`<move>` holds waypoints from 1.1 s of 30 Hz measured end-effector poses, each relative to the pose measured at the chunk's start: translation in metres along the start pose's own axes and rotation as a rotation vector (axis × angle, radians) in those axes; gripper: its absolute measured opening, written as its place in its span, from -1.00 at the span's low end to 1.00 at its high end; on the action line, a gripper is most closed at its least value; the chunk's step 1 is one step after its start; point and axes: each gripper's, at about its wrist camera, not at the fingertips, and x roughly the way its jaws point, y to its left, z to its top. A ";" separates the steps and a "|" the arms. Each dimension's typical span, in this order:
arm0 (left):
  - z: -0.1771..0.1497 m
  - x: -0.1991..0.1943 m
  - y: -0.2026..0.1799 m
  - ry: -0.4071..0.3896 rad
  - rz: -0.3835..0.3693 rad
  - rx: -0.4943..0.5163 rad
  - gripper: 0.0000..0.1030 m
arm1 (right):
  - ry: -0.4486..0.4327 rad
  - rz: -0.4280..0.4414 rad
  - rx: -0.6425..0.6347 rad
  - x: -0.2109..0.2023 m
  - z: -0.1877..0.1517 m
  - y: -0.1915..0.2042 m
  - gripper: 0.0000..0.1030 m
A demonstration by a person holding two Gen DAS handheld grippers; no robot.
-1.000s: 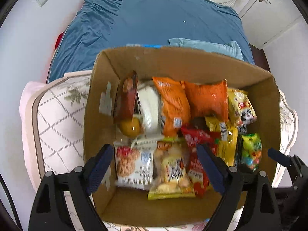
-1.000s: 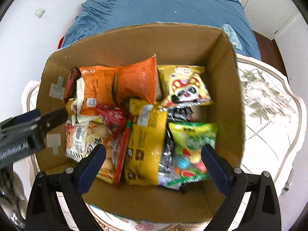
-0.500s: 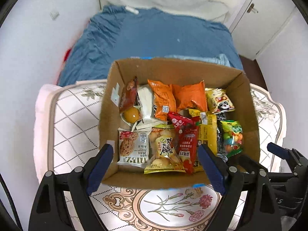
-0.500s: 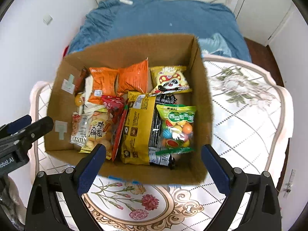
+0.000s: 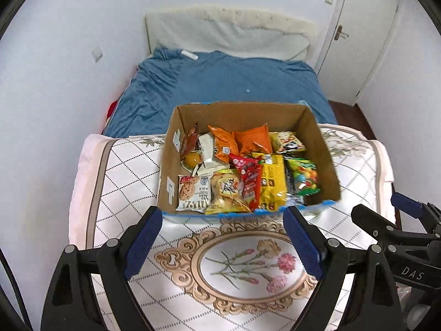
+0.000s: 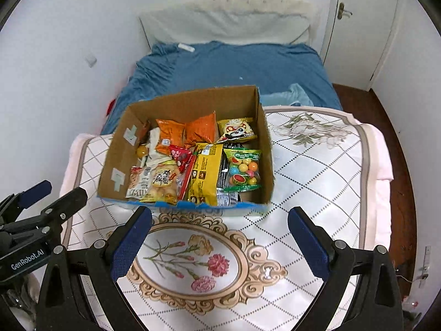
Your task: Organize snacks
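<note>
The cardboard box of snacks is sitting at the far edge of the table. The left gripper and right gripper are hanging apart and empty above the near edge. Sorting looks finished; if not, the next move is reaching down again.
</note>
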 end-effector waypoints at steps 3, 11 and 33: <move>-0.014 -0.023 -0.003 -0.034 -0.001 0.000 0.74 | -0.045 0.000 0.000 -0.027 -0.014 0.000 0.96; -0.047 -0.081 -0.008 -0.103 0.009 0.005 0.74 | -0.120 0.032 -0.003 -0.093 -0.048 0.001 0.96; -0.087 -0.154 -0.005 -0.224 0.002 -0.052 0.85 | -0.242 0.013 -0.034 -0.173 -0.097 0.003 0.97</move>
